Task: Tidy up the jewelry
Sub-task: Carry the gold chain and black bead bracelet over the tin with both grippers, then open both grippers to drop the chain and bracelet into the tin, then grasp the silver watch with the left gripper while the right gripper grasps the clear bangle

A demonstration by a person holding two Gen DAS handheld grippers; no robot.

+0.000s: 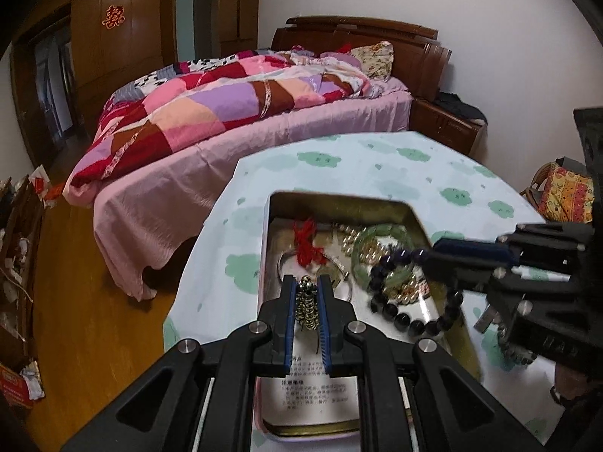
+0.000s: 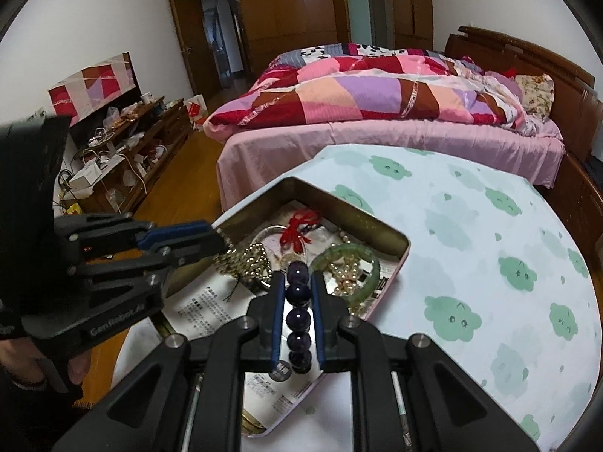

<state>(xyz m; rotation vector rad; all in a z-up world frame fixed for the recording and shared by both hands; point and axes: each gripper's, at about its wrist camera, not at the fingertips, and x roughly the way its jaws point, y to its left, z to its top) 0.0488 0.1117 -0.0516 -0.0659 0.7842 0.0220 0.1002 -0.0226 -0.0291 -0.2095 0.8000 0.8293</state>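
L gripper [image 1: 306, 286] grips gold beads [image 1: 308, 307] (over tin [image 1: 345, 197])

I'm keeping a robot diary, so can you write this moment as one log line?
left hand-held gripper: shut on gold bead bracelet | right hand-held gripper: shut on purple bead bracelet | both over open tin
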